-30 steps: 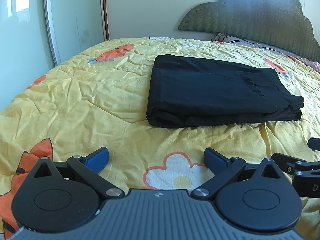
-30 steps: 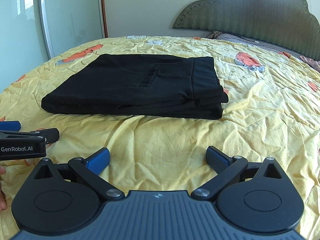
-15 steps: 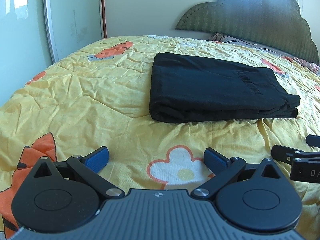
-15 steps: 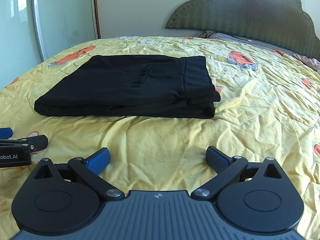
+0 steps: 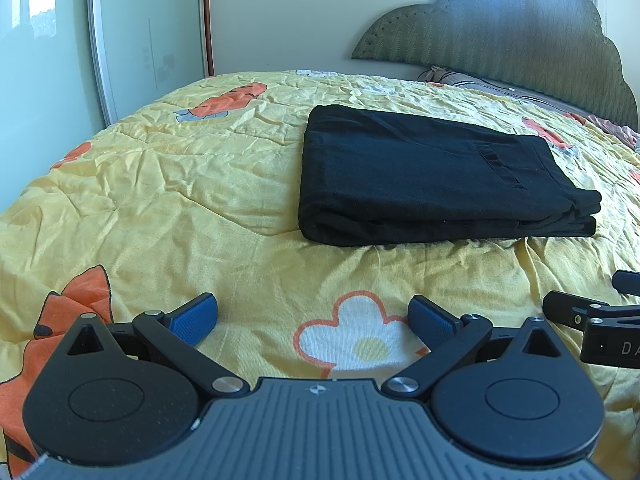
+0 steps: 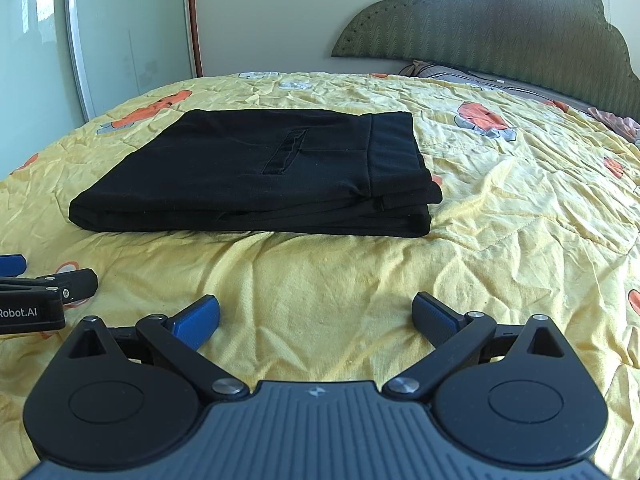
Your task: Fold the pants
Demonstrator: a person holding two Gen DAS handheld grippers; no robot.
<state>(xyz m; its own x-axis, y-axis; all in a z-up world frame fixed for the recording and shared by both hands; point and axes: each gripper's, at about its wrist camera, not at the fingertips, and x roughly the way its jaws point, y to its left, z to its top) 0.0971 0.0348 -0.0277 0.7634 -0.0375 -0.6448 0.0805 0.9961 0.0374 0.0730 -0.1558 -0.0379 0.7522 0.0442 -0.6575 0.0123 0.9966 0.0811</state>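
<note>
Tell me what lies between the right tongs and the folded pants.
Only bare, wrinkled yellow bedspread. In the right wrist view nothing else sits between the open right tongs and the black pants.

You see a yellow quilt with orange prints and a white flower spread across the bed. Beyond the quilt stands a green scalloped headboard, with a pillow at its foot. Left of the headboard, pale sliding doors line the wall.
</note>
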